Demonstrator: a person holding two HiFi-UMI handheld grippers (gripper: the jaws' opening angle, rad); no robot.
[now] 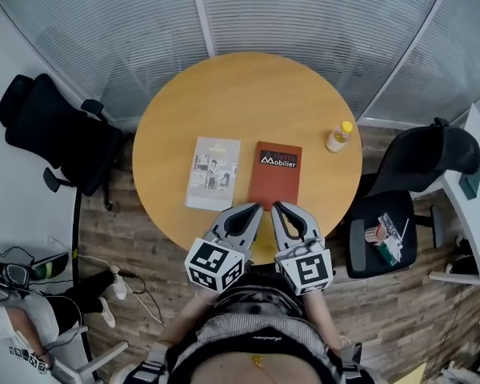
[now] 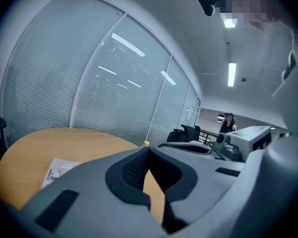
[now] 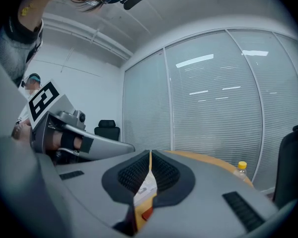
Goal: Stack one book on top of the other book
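Note:
Two books lie side by side on the round wooden table (image 1: pixel 248 86). The pale grey book (image 1: pixel 214 173) is on the left and the red-brown book (image 1: pixel 276 175) with a dark title band is on the right. My left gripper (image 1: pixel 257 206) hangs shut over the table's near edge, just short of the gap between the books. My right gripper (image 1: pixel 277 205) is shut beside it, at the red-brown book's near edge; touching or not, I cannot tell. Nothing is held. The grey book (image 2: pixel 57 170) shows past the shut left jaws, and a strip of both books shows between the right fingers (image 3: pixel 139 175).
A small bottle with a yellow cap (image 1: pixel 339 137) stands at the table's right edge. Black office chairs stand left (image 1: pixel 52 134) and right (image 1: pixel 420 166) of the table. A slatted glass wall curves behind it. Another person sits on the floor at lower left.

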